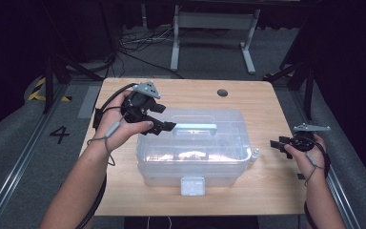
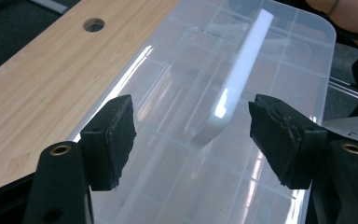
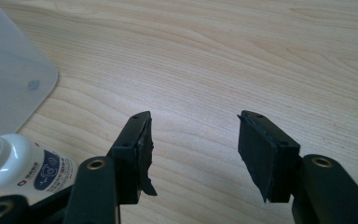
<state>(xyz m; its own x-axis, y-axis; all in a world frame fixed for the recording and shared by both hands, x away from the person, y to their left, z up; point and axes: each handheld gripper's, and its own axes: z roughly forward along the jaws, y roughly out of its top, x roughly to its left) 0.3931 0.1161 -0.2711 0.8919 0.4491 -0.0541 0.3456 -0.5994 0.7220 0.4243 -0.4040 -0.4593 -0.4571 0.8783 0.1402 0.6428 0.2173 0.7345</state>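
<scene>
A clear plastic storage box (image 1: 193, 148) sat at the middle of the wooden table (image 1: 124, 90), its lid on and a white latch (image 1: 192, 185) showing on the wall nearest the person. A pale handle (image 1: 196, 127) lay flat along the top of the lid; in the left gripper view the same handle (image 2: 235, 79) ran away from the camera over the ribbed lid.

The left gripper (image 1: 164, 126) hung over the left end of the lid, held in the person's left hand (image 1: 119, 126), with its grey three-cornered plate on top. Its jaws stood wide apart with nothing between them; in the left gripper view the near end of the handle lay below the gap, touched by neither pad.

Just beside the box's right wall lay a small white bottle (image 1: 254, 156), on its side on the table; the right gripper view showed its dark blue label (image 3: 51, 170) at the lower left, next to the box's rounded corner.

The right gripper (image 1: 277, 144) was held low over the right side of the table, well apart from the box, pointing toward the bottle. Its jaws were released too, with bare wood between them (image 3: 193, 154).

A round hole (image 1: 222, 92) was set in the table's far edge.
</scene>
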